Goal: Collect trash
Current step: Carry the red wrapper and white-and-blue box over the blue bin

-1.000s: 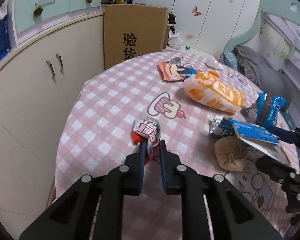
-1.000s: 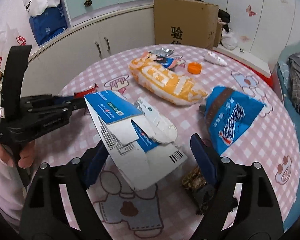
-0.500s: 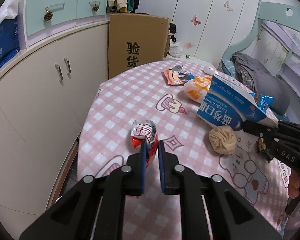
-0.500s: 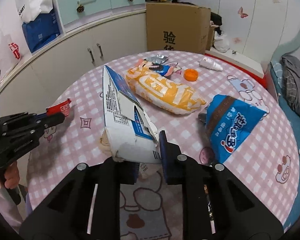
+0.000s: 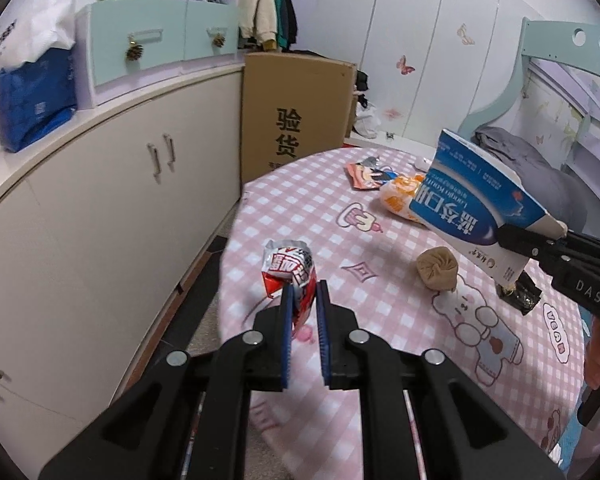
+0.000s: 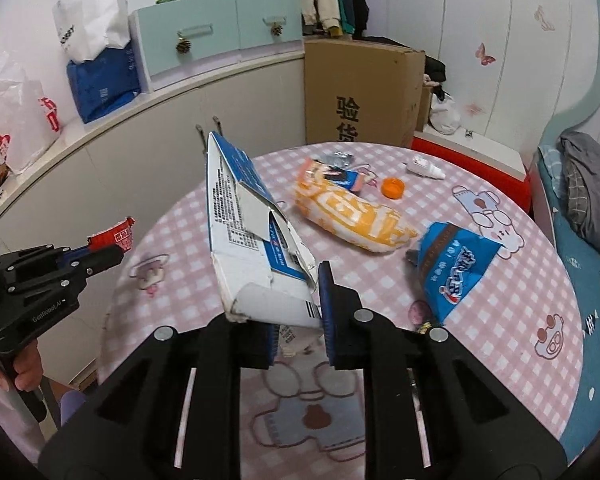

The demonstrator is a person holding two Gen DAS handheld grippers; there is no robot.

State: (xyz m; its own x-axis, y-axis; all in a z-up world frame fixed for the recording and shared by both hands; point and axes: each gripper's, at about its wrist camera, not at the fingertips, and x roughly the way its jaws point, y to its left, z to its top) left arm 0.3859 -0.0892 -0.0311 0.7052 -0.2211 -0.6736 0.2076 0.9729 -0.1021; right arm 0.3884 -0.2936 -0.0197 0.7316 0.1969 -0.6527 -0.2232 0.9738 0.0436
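Both my jaws clamped on trash above the checked table (image 5: 388, 320).
My left gripper (image 5: 304, 300) pinches the red-white wrapper (image 5: 290, 270) at frame centre; my right gripper (image 6: 298, 300) pinches the blue-white carton (image 6: 244, 232) at frame centre.

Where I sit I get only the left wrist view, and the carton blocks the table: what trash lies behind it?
Observer: A blue snack bag lies flat beyond the carton, right of the orange bag.
Operator: Anything small there?
Observer: An orange cap sits just past the orange bag.
Operator: Is the carton's far side intact?
Observer: No, a torn flap hangs open on its white printed side.
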